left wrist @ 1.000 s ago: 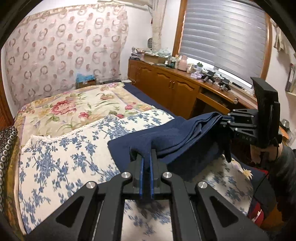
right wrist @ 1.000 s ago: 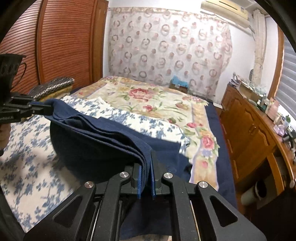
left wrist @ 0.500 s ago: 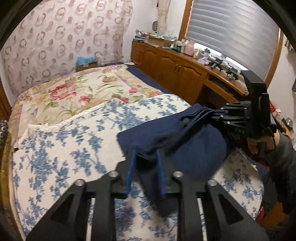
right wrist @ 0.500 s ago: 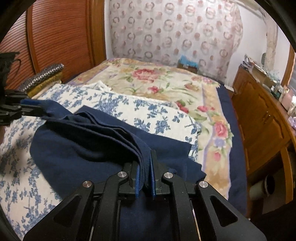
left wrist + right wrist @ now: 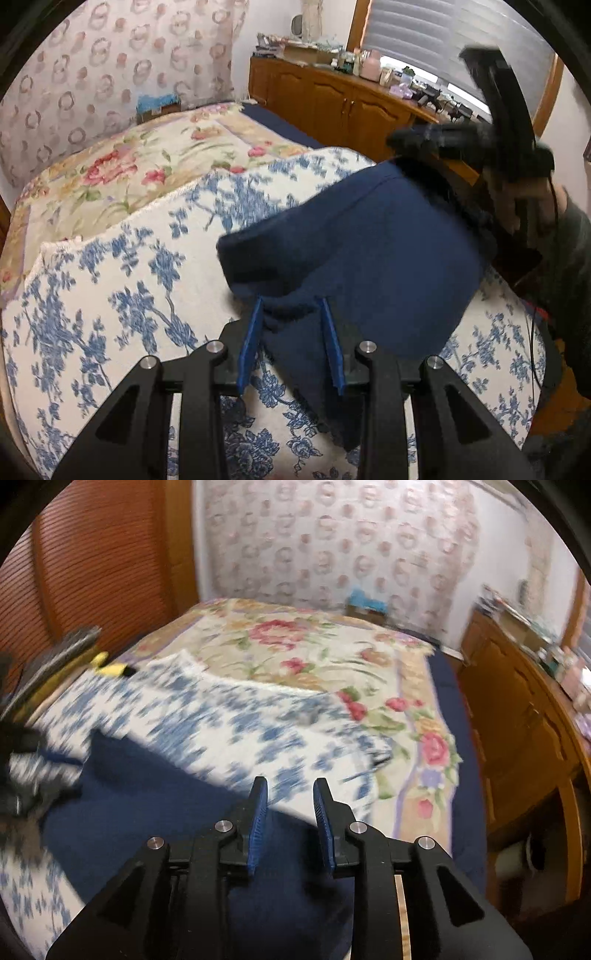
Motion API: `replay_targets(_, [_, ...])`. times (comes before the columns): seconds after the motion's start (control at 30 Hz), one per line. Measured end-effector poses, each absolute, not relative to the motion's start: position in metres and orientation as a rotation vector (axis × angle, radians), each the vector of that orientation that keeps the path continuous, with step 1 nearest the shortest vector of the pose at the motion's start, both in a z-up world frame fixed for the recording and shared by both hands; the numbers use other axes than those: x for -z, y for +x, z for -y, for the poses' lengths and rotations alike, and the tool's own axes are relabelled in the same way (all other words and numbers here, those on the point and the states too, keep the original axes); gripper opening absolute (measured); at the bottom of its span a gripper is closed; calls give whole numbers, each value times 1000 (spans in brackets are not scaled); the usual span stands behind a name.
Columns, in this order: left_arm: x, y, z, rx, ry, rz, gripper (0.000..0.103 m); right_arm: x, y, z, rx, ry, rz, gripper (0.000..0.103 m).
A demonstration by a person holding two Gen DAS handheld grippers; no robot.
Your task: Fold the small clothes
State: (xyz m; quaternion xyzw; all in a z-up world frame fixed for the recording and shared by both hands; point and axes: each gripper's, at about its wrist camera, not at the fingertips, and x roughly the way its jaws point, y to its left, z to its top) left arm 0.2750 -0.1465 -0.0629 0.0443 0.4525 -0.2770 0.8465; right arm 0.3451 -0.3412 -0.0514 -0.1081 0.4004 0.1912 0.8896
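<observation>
Left gripper (image 5: 291,314): you angle it down at the navy garment (image 5: 369,251); jaws opening, cloth loose between.
Right gripper (image 5: 288,797): angled down too; jaws opening, unclamped.

bed (image 5: 147,173) floral | cabinets (image 5: 332,103) wooden | window blinds (image 5: 424,33) | curtain (image 5: 332,542) patterned

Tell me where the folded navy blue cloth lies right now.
The navy blue cloth lies on the blue-flowered white bedspread, right of centre in the left wrist view, its near corner between the opening left gripper.
</observation>
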Motion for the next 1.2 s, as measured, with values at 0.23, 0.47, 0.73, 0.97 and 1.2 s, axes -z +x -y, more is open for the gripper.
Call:
replay_targets(0.23, [59, 278, 142, 567, 84, -926, 33, 28, 322, 355, -347, -185, -773, 35])
replay_targets(0.47, [60, 292, 138, 544, 92, -911, 33, 39, 275, 350, -370, -180, -814, 40])
replay_targets(0.73, [67, 300, 134, 530, 79, -925, 34, 61, 248, 353, -362, -179, -872, 41])
replay_targets(0.97, [70, 302, 135, 524, 86, -926, 35, 69, 252, 364, -413, -120, -879, 15])
replay_targets(1.2, [69, 302, 135, 524, 84, -927, 36, 63, 266, 382, -370, -86, -828, 1])
